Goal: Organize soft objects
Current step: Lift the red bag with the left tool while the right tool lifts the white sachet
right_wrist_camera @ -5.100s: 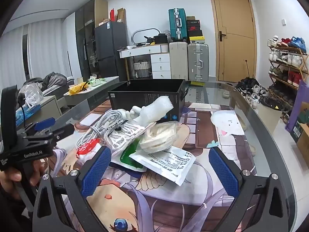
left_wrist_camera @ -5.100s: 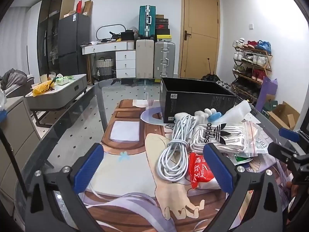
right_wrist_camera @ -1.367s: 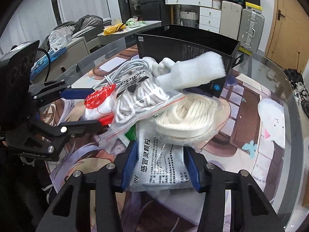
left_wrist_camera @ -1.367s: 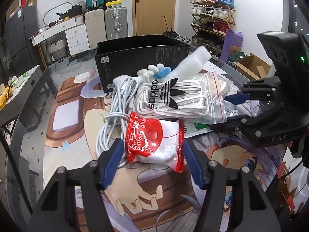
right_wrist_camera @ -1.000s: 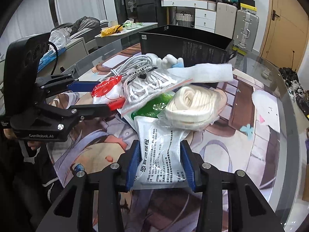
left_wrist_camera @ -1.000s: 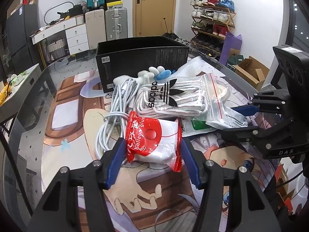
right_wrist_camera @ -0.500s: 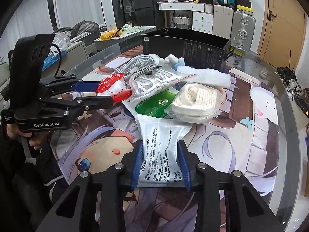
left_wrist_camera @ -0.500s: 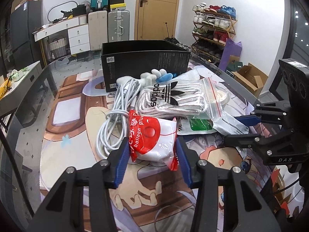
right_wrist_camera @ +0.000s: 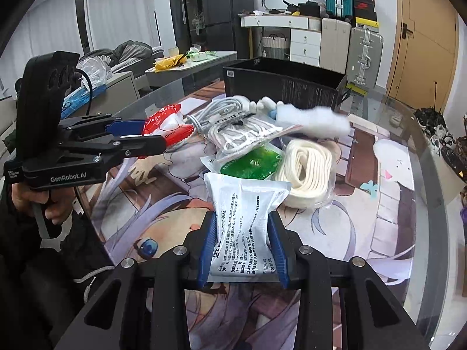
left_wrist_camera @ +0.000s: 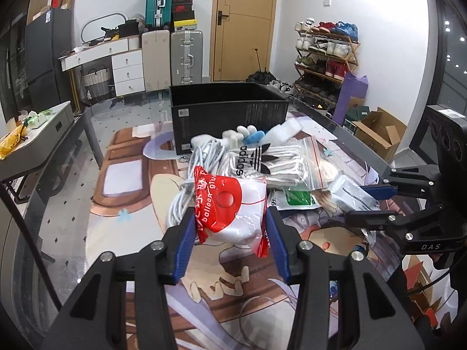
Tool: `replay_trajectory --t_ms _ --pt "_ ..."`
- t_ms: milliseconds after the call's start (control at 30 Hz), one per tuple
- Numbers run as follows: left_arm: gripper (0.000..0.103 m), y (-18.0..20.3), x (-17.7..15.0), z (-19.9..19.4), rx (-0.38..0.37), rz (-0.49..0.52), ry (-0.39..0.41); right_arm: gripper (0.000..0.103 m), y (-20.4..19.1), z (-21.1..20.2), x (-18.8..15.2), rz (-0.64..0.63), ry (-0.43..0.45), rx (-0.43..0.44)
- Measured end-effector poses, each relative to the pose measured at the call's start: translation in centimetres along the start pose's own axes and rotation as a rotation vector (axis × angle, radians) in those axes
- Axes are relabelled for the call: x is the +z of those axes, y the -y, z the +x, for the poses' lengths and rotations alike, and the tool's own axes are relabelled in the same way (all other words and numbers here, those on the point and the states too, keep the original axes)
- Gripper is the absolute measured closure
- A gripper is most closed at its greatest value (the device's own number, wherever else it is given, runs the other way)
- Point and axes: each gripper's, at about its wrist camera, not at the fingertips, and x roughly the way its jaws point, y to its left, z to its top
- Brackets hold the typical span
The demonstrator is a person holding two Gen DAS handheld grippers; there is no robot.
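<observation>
- Progress: judged from this moment, the sorting was at an early stage. The black box (left_wrist_camera: 229, 108) at the far side of the bench (left_wrist_camera: 73, 180) showed no item inside it that either view could confirm; its interior was largely hidden.
- Picked up: two soft packets were in the grippers, one in each, and neither had reached the box.
- Left gripper (left_wrist_camera: 230, 230): its blue pads were drawn in and clamped on the sides of the red-and-white balloon packet (left_wrist_camera: 230, 204), which bulged between them. The packet sat in front of the remaining pile, near the coiled white cable (left_wrist_camera: 189, 180).
- Right gripper (right_wrist_camera: 242, 243): its jaws were drawn close together, pinching the lower part of the white printed sachet (right_wrist_camera: 245, 213), whose upper end fanned out above the pads.
- Cross-view: the right wrist camera also showed the left gripper (right_wrist_camera: 163, 135) from the side, with the balloon packet (right_wrist_camera: 166, 127) projecting from its tips.
- Remaining on the bench: the zip bag of striped white cords (left_wrist_camera: 271, 163), the green gel pack (right_wrist_camera: 251, 163), the bagged cream rope coil (right_wrist_camera: 309, 172), the white foam wrap (right_wrist_camera: 312, 121) and the cable.
- Judgement: most of the task was left; both held packets awaited placement, presumably in the box.
</observation>
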Motion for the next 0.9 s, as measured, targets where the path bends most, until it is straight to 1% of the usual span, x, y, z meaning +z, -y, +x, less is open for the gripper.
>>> replay_trajectory --t_ms 100,300,533,900 --pt "0.057 -0.2 0.2 -0.5 0.005 -0.006 0.016 0.067 0.0 -0.7 -0.1 0.002 0.014 -0.011" --pt "0.057 -0.7 1.1 -1.1 0.02 -0.023 0.05 0.067 0.5 -2.1 0.7 0.019 0.071 -0.04" --pt "0.057 -1.5 2.2 -1.2 0.04 -0.048 0.085 0.067 1.3 -2.6 2.7 0.066 0.15 -0.078" --pt "0.057 -2.8 5.2 0.1 0.038 -0.099 0.138 0.067 2.6 -2.5 6.1 0.119 0.233 -0.089"
